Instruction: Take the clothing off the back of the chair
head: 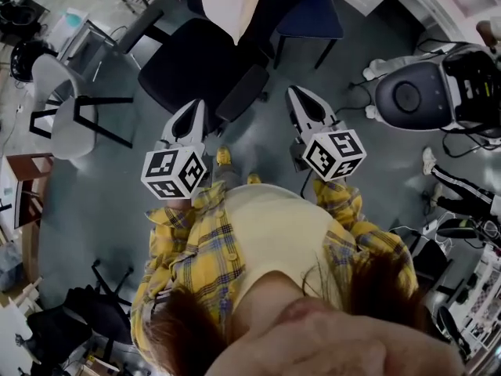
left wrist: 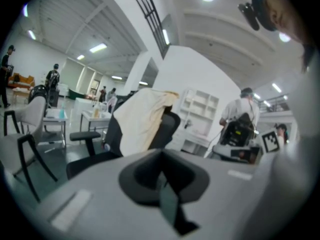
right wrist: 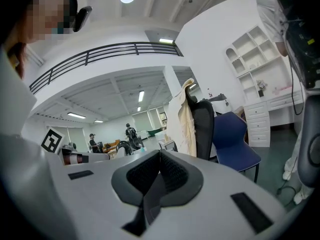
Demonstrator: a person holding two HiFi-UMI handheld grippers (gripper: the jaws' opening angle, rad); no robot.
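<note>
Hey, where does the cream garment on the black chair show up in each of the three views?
Head view: cream garment at top centre.
Left gripper view: centre, draped over the backrest.
Right gripper view: just right of centre, seen side-on.
Shared landmark: the black chair it hangs on.

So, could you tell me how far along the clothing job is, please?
Done: nothing; the clothing drapes the chair back. In hand: nothing; the left hand-held gripper and right hand-held gripper are shut, empty, short of the chair. Left: reach, grip the clothing, lift it off.
</note>
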